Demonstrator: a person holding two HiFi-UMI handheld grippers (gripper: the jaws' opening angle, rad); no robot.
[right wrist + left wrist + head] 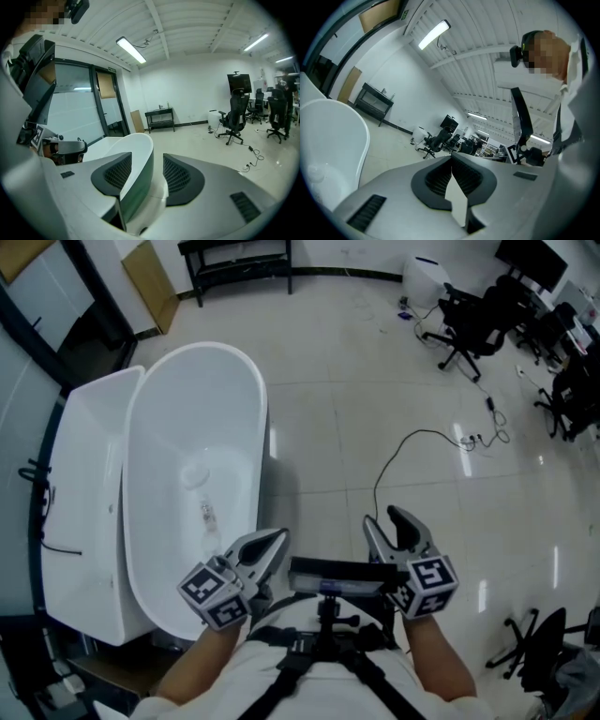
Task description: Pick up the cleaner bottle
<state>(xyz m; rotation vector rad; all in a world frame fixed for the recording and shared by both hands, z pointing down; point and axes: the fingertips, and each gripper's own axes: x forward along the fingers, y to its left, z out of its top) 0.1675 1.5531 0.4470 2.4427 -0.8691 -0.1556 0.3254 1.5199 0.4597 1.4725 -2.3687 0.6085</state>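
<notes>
A clear cleaner bottle (pixel 206 512) with a pale label lies on the floor of the white bathtub (pixel 246 399) at the left of the head view. Both grippers hang close to my body, outside the tub's near end and apart from the bottle. My left gripper (pixel 278 538) sits by the tub's near rim, its jaws (pixel 451 161) meeting at the tips with nothing between them. My right gripper (pixel 382 517) is over the floor to the right. It stands open (pixel 147 157) and empty, with the tub's rim (pixel 136 145) far behind the gap.
A white flat panel (pixel 84 484) lies along the tub's left side. A black cable (pixel 412 442) trails over the glossy floor to the right. Black office chairs (pixel 473 320) stand at the far right, a black bench (pixel 239 263) at the back wall.
</notes>
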